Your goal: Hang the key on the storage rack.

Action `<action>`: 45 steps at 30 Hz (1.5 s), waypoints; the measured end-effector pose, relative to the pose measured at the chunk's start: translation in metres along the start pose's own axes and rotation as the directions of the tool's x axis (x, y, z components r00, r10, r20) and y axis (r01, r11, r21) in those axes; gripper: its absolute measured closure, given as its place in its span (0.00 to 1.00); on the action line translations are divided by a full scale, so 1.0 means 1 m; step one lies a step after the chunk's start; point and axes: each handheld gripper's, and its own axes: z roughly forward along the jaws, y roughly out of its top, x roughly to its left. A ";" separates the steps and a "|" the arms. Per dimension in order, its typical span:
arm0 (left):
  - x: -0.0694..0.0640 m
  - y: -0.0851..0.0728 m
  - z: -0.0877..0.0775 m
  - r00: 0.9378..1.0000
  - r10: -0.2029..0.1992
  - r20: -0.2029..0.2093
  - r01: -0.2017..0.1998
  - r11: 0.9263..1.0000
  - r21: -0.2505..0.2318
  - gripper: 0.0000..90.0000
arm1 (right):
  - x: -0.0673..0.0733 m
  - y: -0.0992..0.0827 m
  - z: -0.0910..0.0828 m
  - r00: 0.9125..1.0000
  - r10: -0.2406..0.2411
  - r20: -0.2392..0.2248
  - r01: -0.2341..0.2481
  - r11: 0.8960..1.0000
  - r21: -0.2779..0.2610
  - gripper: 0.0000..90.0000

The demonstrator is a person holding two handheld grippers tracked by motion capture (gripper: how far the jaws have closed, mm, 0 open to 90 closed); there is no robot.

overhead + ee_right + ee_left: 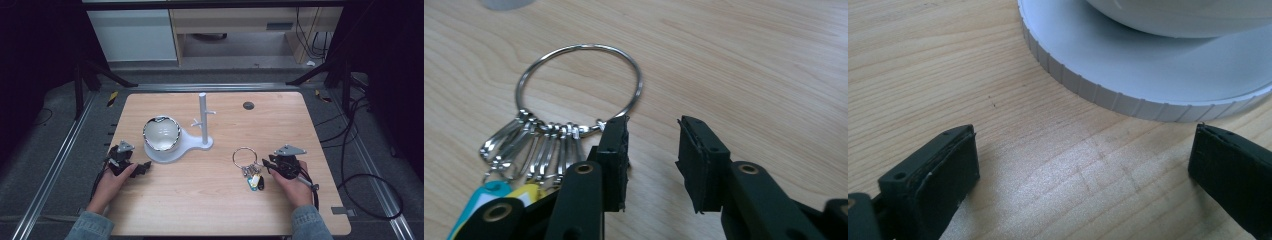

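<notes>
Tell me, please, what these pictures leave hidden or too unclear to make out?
- Bowl: in the left gripper view the top edge cuts it off above its underside.
- Tags on the key ring: the right gripper's own jaw covers them in the right gripper view; in the high view they are too small to read.
- Dark disc on the table: too small in the high view to identify.

Table (210, 200) showing pale matt wood grain | key ring (579, 85) gleaming as polished metal, its clips (541, 147) shining likewise | stand base (1148, 75) looking like matt white plastic with a ribbed edge | bowl (161, 133) appearing glossy white | gripper pads (616, 160) looking matt black, rough-edged
</notes>
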 end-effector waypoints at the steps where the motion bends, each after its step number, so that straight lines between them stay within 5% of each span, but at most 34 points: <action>1: 0.000 0.000 0.000 1.000 0.000 0.000 0.000 1.000 0.000 0.00 | 0.001 0.000 0.001 1.000 -0.007 -0.004 0.007 1.000 0.001 0.75; 11: 0.000 0.000 0.000 1.000 0.000 0.000 0.000 1.000 0.000 0.00 | 0.009 0.001 0.006 0.999 -0.039 -0.027 0.039 0.999 -0.005 0.87; 25: 0.000 0.000 0.000 1.000 -0.001 0.001 0.001 1.000 -0.001 0.00 | 0.009 -0.002 0.011 0.997 -0.065 -0.048 0.066 0.998 0.023 0.85; 31: 0.000 0.000 0.000 1.000 0.000 0.000 0.000 1.000 0.000 0.00 | 0.006 -0.004 0.012 0.997 -0.054 -0.060 0.057 0.998 0.040 0.84; 45: 0.000 0.000 0.000 1.000 0.000 0.001 0.000 1.000 0.000 0.00 | 0.002 -0.005 0.010 0.995 -0.007 -0.095 0.012 0.999 0.046 0.98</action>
